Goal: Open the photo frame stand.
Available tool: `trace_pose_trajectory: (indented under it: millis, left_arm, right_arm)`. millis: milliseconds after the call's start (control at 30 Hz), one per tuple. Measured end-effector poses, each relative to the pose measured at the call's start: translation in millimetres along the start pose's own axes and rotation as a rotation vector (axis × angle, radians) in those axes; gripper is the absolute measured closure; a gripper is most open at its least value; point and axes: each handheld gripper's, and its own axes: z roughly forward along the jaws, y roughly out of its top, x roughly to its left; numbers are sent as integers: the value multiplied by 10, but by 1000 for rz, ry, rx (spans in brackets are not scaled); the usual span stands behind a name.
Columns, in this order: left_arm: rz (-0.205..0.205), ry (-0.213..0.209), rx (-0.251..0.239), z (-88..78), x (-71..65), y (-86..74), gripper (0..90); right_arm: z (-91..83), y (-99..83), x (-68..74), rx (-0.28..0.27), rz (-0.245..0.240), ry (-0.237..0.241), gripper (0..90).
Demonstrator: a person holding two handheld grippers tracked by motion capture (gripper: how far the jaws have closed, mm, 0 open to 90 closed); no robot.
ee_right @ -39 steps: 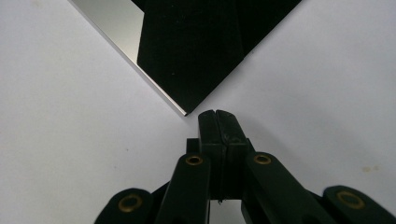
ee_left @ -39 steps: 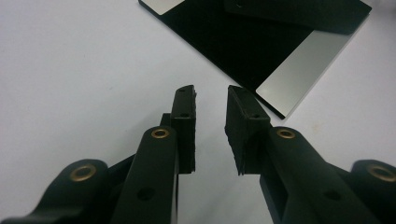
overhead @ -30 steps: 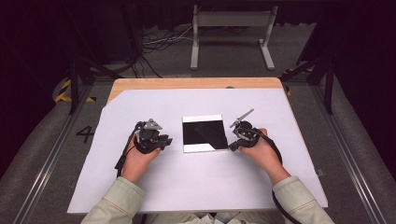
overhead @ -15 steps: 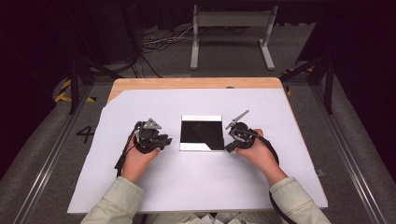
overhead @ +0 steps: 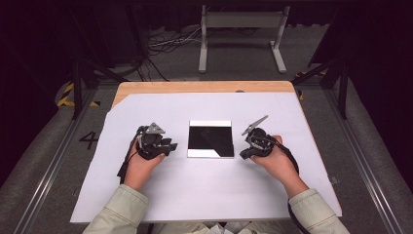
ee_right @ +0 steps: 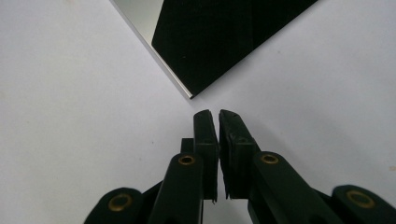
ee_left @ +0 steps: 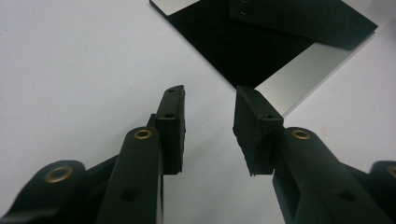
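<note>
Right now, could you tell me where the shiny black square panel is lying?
In the high view, the black square panel lies flat on the white sheet at mid-table, between the left hand-held gripper and the right hand-held gripper.

This looks like a lab or test studio set up for recording, not a home. A wooden table [overhead: 204, 87] sits mid-frame, covered by a plain white sheet [overhead: 204, 195], in a dark room with black surroundings at both sides. At the top centre stands a grey metal stand [overhead: 242, 34] on a grey carpeted floor [overhead: 44, 170], with loose cables [overhead: 165, 44] at upper left. Yellow-black hazard tape [overhead: 65, 95] and a painted number "4" [overhead: 90, 140] mark the floor at left, beside metal rails [overhead: 46, 180].
</note>
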Motion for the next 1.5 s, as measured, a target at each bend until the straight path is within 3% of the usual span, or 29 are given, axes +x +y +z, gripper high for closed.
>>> trace_pose_trajectory:
  millis: [300, 567, 900, 1133, 1500]
  left_arm:
    - [-14, -8, -6, -113, 47, 36, 624]
    - [-19, -9, -1, -117, 58, 27, 600]
    - [-25, -2, 8, -125, 82, -1, 594]
    - [-20, -1, 10, -116, 85, -3, 591]
    - [-25, -3, 14, -92, 77, -1, 582]
  right_arm:
    - [64, 78, 40, 76, -39, -6, 851]
    - [134, 144, 76, 96, -53, -4, 852]
    - [233, 249, 143, 149, -99, -36, 856]
    - [233, 250, 140, 140, -93, -34, 864]
    - [135, 200, 124, 69, -76, -13, 882]
